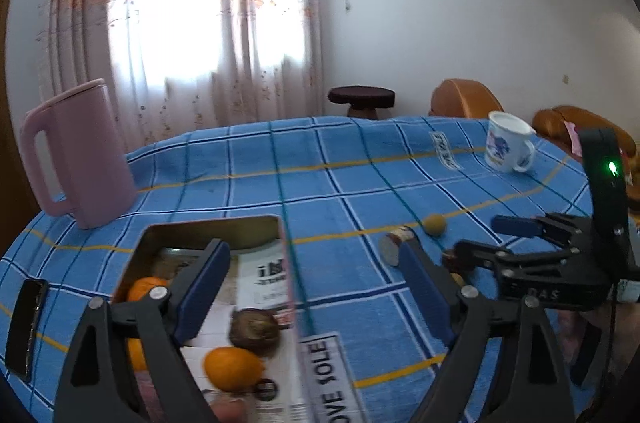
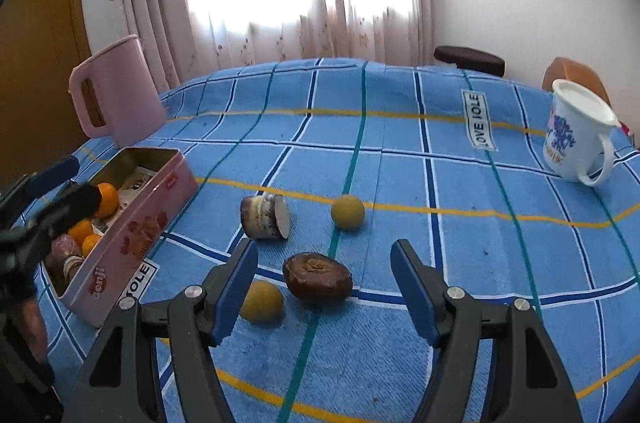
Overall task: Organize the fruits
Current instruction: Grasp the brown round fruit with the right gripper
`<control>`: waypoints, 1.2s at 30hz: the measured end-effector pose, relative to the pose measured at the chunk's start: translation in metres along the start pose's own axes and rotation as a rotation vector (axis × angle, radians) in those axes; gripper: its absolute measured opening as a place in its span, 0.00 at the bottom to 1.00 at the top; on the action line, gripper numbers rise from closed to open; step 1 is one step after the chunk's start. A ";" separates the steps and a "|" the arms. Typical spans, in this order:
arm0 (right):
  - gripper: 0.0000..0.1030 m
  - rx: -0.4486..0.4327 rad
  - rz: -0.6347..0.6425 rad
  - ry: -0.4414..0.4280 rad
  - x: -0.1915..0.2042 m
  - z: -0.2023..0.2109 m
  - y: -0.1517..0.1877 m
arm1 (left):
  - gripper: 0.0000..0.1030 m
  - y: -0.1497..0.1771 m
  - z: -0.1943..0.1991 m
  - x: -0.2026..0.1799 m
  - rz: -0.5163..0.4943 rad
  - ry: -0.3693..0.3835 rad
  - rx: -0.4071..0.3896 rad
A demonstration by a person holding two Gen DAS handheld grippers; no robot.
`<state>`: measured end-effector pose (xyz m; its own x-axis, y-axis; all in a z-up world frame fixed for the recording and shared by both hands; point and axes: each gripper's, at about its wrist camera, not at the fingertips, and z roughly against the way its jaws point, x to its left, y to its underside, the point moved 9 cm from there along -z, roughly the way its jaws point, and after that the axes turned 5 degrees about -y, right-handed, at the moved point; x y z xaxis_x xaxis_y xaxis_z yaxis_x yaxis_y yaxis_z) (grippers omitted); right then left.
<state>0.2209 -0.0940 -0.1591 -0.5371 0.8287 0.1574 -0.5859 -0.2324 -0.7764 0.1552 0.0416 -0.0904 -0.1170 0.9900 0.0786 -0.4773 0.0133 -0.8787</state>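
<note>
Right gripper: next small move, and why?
Probably ease the right gripper forward and down to bracket the dark brown round fruit. Its jaws stand open and empty, that fruit lies on the blue checked cloth straight ahead, outside the pink rectangular tin that already holds oranges.

I see the pink tin [image 2: 132, 235] lying open at the cloth's left, oranges [image 2: 107, 198] inside – while a dark brown fruit [image 2: 317, 277] and two yellow balls [image 2: 347, 212] sit loose beside it.
</note>
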 end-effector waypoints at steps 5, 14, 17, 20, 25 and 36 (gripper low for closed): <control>0.67 0.105 -0.042 -0.024 -0.006 -0.024 0.008 | 0.87 0.004 -0.004 -0.014 -0.026 0.005 0.012; 0.42 0.124 -0.118 -0.138 -0.007 -0.026 0.015 | 0.87 0.007 -0.007 -0.032 -0.059 0.023 0.025; 0.42 0.125 -0.126 -0.150 -0.006 -0.026 0.015 | 0.87 0.007 -0.008 -0.037 -0.063 0.024 0.028; 0.42 0.128 -0.130 -0.159 -0.007 -0.025 0.015 | 0.87 0.005 -0.007 -0.040 -0.068 0.021 0.024; 0.42 0.096 -0.078 -0.143 0.001 -0.016 0.014 | 0.87 0.006 -0.006 -0.041 -0.073 0.021 0.024; 0.41 -0.094 0.076 0.160 -0.018 0.033 -0.003 | 0.87 0.014 -0.013 -0.068 -0.111 0.073 0.067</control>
<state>0.2123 -0.1248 -0.1397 -0.4697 0.8828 0.0033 -0.4847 -0.2548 -0.8368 0.1678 -0.0234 -0.1138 0.0017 0.9906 0.1367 -0.5408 0.1159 -0.8332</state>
